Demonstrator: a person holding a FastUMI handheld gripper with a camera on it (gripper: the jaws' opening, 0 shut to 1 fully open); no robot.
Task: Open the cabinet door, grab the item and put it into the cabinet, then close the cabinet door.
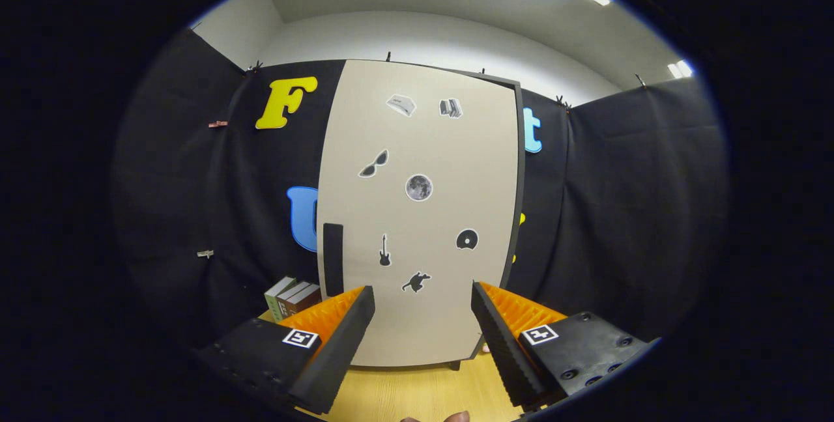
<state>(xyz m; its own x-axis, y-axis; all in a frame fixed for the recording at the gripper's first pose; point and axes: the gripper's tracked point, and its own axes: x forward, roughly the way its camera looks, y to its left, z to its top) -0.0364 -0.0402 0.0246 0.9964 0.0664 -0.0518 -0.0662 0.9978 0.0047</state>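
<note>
A hand-held gripper (422, 318) hangs with its fingers spread wide and nothing between them, facing a beige cabinet (417, 213) that stands on a wooden desk (417, 393). The cabinet door is shut, dotted with small stickers, its dark handle (333, 259) along the left edge. A few books (291, 297) stand beside the cabinet's lower left corner, just beyond the left finger.

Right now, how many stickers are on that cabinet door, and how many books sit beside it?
Stickers on the cabinet door: 7
Books beside the cabinet, beyond the fingers: 3
Door handle: 1
Total: 11
The gripper is open, holding nothing.
</note>
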